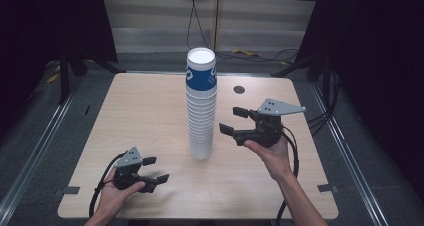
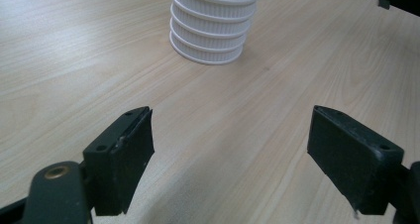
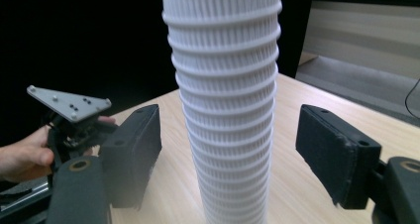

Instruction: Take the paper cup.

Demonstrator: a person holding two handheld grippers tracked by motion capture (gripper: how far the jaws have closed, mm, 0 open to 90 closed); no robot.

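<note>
Cup stack (image 1: 201, 106) stood mid-table, at nine o'clock from the right gripper (image 1: 234, 120), whose jaws gaped empty; squaring them level around one rim looked wisest. Left gripper (image 1: 156, 169) idled open.

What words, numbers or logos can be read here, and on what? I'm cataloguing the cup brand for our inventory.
None can be read.
Top cup of the stack of cups: a white mark on its blue band, too small and blurred to read.
Ribbed white cups below: no print.
Table, left gripper, right gripper: no lettering to make out.
</note>
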